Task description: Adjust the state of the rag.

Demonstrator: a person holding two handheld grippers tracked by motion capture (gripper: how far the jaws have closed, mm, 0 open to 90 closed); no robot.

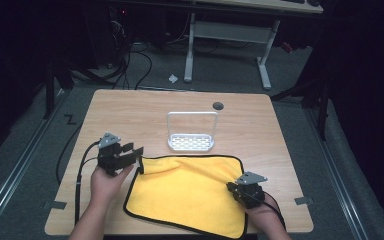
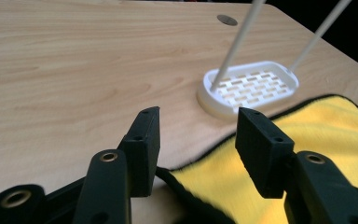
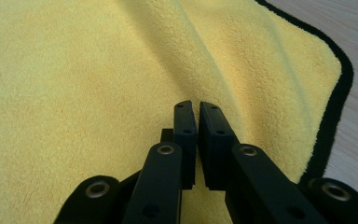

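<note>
Currently: yellow cloth [image 1: 185,192] is lying flat on the bench [image 1: 130,110], near edge. Right tool [image 1: 243,192] is resting on it, jaws together; left tool [image 2: 196,140] is gaping empty over its corner; best pinching the hem squarely.

The bottom picture edge is cutting off the near hem of the black-trimmed yellow microfibre cloth [image 1: 185,192], beside the right gripper [image 1: 234,189].
</note>
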